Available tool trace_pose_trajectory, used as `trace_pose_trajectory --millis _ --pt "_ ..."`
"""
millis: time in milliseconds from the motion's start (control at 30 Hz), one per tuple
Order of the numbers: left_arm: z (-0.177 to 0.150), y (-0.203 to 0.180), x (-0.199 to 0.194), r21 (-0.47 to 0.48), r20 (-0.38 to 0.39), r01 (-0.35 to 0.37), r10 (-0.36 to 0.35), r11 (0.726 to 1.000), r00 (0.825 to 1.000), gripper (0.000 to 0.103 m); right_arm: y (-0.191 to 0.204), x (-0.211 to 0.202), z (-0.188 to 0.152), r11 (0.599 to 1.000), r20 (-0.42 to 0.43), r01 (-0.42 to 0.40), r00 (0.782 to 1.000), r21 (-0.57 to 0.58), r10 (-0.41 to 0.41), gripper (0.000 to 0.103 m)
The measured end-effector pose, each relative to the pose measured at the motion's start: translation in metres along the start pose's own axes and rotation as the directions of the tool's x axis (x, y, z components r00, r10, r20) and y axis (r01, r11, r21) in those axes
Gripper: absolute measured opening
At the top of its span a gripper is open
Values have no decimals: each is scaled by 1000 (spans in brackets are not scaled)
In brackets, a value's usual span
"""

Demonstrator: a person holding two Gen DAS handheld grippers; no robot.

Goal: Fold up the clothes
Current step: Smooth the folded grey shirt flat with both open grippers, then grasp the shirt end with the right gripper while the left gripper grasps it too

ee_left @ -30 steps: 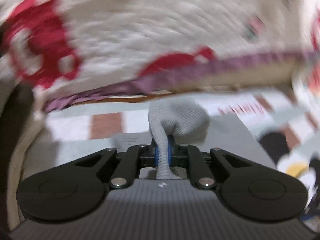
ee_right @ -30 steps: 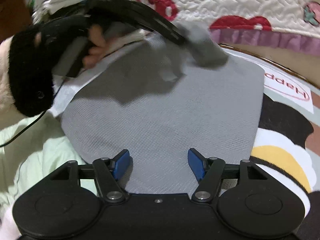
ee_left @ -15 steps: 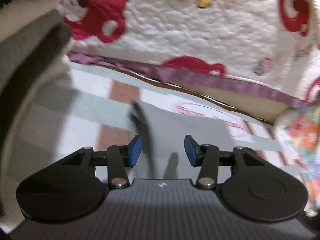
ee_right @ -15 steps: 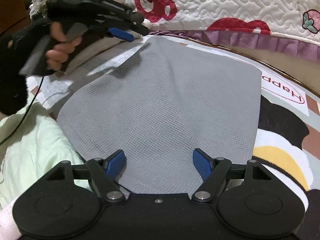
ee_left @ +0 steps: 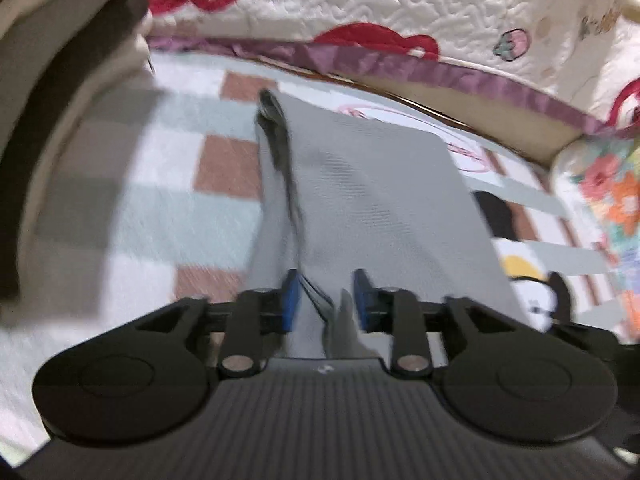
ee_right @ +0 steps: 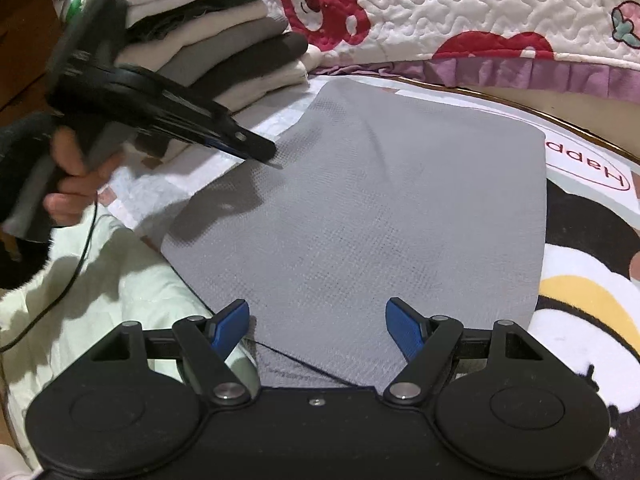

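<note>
A: When I start from the left of the right wrist view, I see a pile of folded clothes (ee_right: 224,40) at the far left, many layers in white, beige and dark grey. It seems a part of the job is already stacked there.

B: And the grey garment (ee_right: 380,208)?

A: It lies in the middle on the patterned blanket (ee_right: 592,272), flat, as a neat panel with straight edges on the far and right side. Near the right gripper (ee_right: 316,326) a second layer shows under its near edge, so I judge it is folded at least once.

B: What do the grippers do?

A: The left gripper (ee_right: 256,150) is over the left edge of the garment, held by a hand (ee_right: 76,176). In the left wrist view its jaws are parted, and a raised ridge of the grey cloth runs between the blue pads (ee_left: 290,300) without being pinched. That view is blurred, so I cannot tell if the pads touch the cloth. The right gripper has its jaws spread wide above the near edge and holds nothing.

B: So how much is left?

A: The ridge and some soft wrinkles are not smoothed. Whether another fold is needed or the garment only has to go onto the pile, the pictures do not settle. At the near left a pale green cloth (ee_right: 120,280) lies crumpled; possibly it waits for folding too.
</note>
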State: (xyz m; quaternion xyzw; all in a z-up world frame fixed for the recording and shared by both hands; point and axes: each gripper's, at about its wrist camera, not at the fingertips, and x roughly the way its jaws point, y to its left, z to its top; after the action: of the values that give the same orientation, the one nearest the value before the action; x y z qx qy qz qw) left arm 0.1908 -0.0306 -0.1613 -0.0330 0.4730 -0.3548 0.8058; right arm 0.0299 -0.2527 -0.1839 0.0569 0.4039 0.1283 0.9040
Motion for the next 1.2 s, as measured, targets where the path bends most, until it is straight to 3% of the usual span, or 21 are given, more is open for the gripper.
trace_pose_trajectory --millis 33,100,133,167,300,400,533,700,767,833,900,967,1067,1200 --pt "-3 -2 0 4 0 5 -5 1000 1000 47 0 -1 0 1000 1 2 1000 2 -2 80" --pt "-9 -6 3 27 14 -1 0 1000 1000 42 0 -2 0 1000 4 7 1000 5 -7 79" --pt "-12 -9 4 39 20 -4 3 999 1000 11 -1 -3 0 1000 5 10 1000 7 -10 79" --pt "-14 -12 3 63 36 -26 24 998 999 2 -1 -4 0 1000 10 18 1000 9 -18 79" --pt "-17 -16 -25 97 150 -102 87 990 985 2 -7 -16 1 997 44 66 997 31 -68 79" --pt "-28 -4 -27 30 125 -101 97 994 987 2 -19 -26 -8 989 49 101 993 103 -107 80" --pt "-32 -10 -27 62 148 -101 91 993 985 13 -34 -36 -20 962 39 97 993 256 -111 80" --pt "-38 -17 -27 103 176 -101 81 990 981 23 -49 -52 -30 937 23 123 990 326 -138 80" --pt "-40 -20 -27 120 187 -101 77 988 979 31 -62 -60 -39 908 7 120 991 402 -134 80" --pt "-43 -21 -22 131 158 -14 -7 991 987 36 -76 -65 -50 858 -7 83 996 506 -92 80" --pt "-48 -23 -11 142 95 53 -67 988 993 39 -90 -67 -64 776 28 -1 999 631 -21 81" --pt "-54 -27 1 168 33 6 -12 986 999 39 -102 -66 -73 677 84 -93 995 730 45 80" --pt "-64 -22 4 131 21 10 -13 991 1000 39 -110 -55 -80 543 149 -207 977 814 149 80" --pt "-62 -19 3 123 18 27 -29 992 999 39 -104 -42 -80 504 188 -251 967 827 174 83"
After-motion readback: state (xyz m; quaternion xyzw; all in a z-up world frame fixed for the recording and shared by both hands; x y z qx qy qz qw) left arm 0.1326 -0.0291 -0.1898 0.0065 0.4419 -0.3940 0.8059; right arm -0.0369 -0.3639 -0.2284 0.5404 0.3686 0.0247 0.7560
